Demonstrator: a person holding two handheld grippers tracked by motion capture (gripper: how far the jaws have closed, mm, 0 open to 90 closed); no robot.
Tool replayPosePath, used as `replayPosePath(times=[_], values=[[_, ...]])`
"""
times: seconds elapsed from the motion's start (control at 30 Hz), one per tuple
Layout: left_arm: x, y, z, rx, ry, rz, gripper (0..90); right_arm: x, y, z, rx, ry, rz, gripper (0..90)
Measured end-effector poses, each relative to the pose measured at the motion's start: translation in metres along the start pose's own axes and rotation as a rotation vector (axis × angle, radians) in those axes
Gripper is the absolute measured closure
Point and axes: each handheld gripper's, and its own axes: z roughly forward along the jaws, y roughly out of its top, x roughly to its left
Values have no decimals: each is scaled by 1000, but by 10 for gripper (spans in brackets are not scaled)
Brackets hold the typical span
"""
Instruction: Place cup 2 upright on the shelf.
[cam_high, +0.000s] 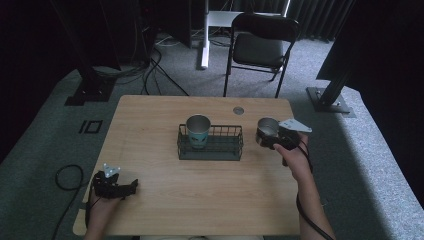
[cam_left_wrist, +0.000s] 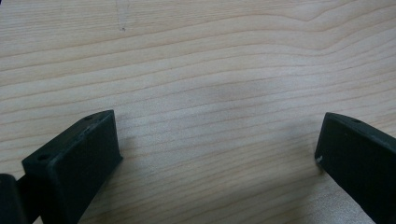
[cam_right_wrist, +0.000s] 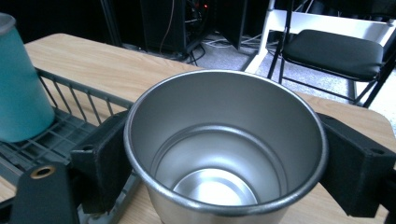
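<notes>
**Steel cup clamped in my right gripper beside the basket**

Steel is what I see first: my right gripper (cam_high: 274, 138) pinches a bare metal cup (cam_high: 266, 131), one black finger (cam_right_wrist: 105, 161) pressed against each side of its wall just below the rim. In the right gripper view the cup (cam_right_wrist: 224, 149) sits upright between the fingers, mouth open toward the camera, empty inside. Just past the finger at the left of that view lies the wire basket (cam_right_wrist: 60, 140), and in the basket beyond that finger stands a teal cup (cam_right_wrist: 21, 93).

From the high view, the held cup sits just beside the right end of the wire basket (cam_high: 235, 145), outside its rim; the teal cup (cam_high: 198, 131) stands in the basket's left part.

My left gripper (cam_high: 131, 187) rests well away from all this, near the table's (cam_high: 200, 200) front left corner. Its fingers (cam_left_wrist: 77, 154) are spread wide with nothing between them, bare wood grain under them.
</notes>
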Motion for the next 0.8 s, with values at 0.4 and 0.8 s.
replayPosePath(times=[0.4,0.8], values=[[0,0,0,0,0,0,4,10,22,-2,-19,44,-28,136],[0,0,0,0,0,0,4,25,42,-1,-55,99,-56,136]])
